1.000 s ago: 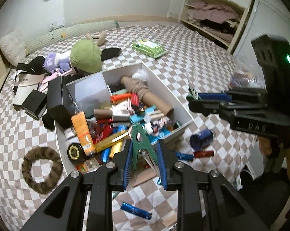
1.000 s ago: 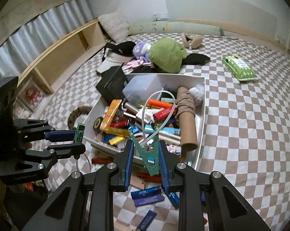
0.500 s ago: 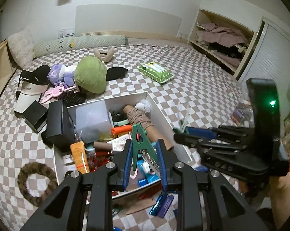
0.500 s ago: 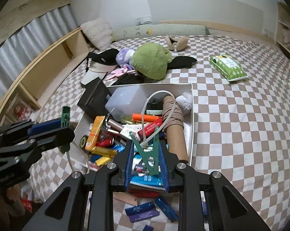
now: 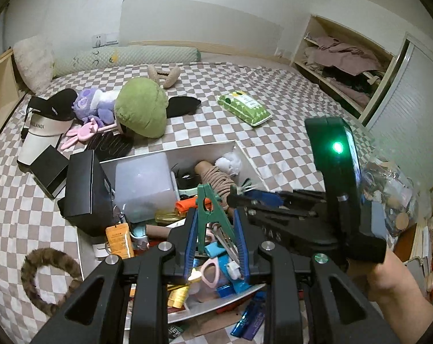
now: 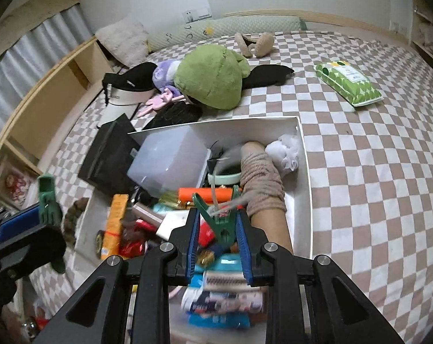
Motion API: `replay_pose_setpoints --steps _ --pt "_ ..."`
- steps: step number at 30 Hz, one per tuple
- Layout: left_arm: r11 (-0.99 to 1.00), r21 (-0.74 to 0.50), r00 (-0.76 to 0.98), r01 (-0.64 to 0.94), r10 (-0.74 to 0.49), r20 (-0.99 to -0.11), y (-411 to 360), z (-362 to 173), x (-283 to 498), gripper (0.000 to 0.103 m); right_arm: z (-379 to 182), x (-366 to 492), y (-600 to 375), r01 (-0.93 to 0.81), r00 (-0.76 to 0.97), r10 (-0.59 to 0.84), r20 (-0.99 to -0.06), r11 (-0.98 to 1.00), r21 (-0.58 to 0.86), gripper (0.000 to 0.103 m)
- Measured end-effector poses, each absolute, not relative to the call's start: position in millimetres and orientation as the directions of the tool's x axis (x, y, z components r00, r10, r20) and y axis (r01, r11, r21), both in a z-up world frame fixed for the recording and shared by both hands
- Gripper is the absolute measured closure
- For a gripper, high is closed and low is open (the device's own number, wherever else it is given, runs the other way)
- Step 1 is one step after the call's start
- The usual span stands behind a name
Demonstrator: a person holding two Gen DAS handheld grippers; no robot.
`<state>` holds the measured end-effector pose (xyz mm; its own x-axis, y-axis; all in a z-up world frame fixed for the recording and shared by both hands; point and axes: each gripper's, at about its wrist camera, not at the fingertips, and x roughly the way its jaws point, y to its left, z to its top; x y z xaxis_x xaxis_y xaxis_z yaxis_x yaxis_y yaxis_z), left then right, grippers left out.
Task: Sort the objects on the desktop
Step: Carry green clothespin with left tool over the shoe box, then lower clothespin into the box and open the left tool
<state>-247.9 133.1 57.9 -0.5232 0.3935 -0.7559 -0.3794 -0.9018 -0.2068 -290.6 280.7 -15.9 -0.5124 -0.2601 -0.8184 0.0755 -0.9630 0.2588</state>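
A white box (image 5: 187, 150) full of small clutter lies on the checkered bed. My left gripper (image 5: 214, 216) hangs over the box's near half, shut on a green clip (image 5: 206, 209) that stands upright between the blue pads. Just to its right the right gripper (image 5: 240, 193) reaches in sideways. In the right wrist view my right gripper (image 6: 216, 216) is shut on a second green clip (image 6: 223, 226), which pinches a clear tube (image 6: 213, 189). It hovers above the white box (image 6: 305, 172), beside a rope-wound cardboard roll (image 6: 262, 183). The left gripper's green clip (image 6: 47, 197) shows at the far left.
Behind the box lie a green plush (image 5: 141, 109), a purple toy (image 5: 93, 106), a visor cap (image 5: 44, 126) and a green wipes pack (image 5: 245, 109). Black boxes (image 5: 87, 189) stand left of it, a brown furry ring (image 5: 48, 275) at front left. Open shelves (image 5: 345, 66) at right.
Both grippers have moved forward and now hang over the box, still shut on their clips. The right gripper has drawn close beside the left one, and the clear tube's loop has dropped lower.
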Motion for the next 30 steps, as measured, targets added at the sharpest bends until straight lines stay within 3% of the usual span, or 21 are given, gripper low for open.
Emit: replay_pose_setpoints --steps 18,30 --pt "-0.908 -0.211 -0.486 -0.362 0.377 -0.788 116 33 -266 0.078 -55 -347 265 0.022 -0.465 -0.259 -0.847 -0.959 0.282 0.077" --pt "-0.898 -0.252 -0.473 -0.361 0.41 -0.78 135 32 -270 0.078 -39 -325 300 -0.036 -0.501 -0.243 -0.831 -0.953 0.3 0.077"
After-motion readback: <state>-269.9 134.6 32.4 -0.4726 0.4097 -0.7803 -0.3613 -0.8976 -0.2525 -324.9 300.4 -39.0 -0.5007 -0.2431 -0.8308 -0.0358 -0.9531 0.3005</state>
